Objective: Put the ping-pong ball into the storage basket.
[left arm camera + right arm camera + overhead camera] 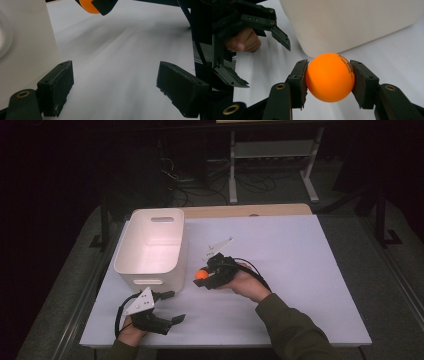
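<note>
Right claw [329,77] clamps the orange ball [329,77] between both pads.

Light pooled brightly on the white bench [280,270]; everything beyond it sat dark, and shadows beside the bin [150,245] stayed soft.

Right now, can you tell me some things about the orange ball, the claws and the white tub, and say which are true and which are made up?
1. The right claw is shut on the orange ball. True.
2. The ball lies inside the white tub. False: it is outside, beside the tub.
3. The left claw is open and holds nothing. True.
4. The tub lies tipped on its side. False: it stands upright on the white table.
</note>
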Demonstrator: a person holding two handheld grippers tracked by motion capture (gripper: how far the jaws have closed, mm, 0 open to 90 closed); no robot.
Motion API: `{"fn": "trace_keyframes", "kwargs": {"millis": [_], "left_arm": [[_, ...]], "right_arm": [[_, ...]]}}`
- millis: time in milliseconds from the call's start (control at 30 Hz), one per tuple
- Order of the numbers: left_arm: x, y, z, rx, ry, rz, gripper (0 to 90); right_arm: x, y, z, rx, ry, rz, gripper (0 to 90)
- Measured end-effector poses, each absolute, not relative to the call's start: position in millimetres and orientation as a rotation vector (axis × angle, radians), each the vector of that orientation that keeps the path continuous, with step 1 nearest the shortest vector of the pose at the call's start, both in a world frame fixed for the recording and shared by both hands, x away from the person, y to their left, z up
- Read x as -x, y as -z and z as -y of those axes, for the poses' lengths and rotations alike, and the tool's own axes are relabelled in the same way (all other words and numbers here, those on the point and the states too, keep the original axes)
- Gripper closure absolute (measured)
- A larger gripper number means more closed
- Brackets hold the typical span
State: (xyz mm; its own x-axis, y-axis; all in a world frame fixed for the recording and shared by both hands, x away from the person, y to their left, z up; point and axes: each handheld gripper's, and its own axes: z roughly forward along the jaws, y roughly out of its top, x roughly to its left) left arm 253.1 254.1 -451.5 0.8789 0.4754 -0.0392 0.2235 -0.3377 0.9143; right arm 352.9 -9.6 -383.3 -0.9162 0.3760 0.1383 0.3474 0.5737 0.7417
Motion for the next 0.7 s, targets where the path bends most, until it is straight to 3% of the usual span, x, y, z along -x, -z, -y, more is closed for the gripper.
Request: {"fn": "trace_keyframes", "kwargs": {"millis": [700], "left_arm": [[-253, 451, -254, -1.931, -0.281, -0.514, 14.1]], "right_arm": [[-360, 355, 7, -0.642, -1.312, -2.751, 49.8]]}}
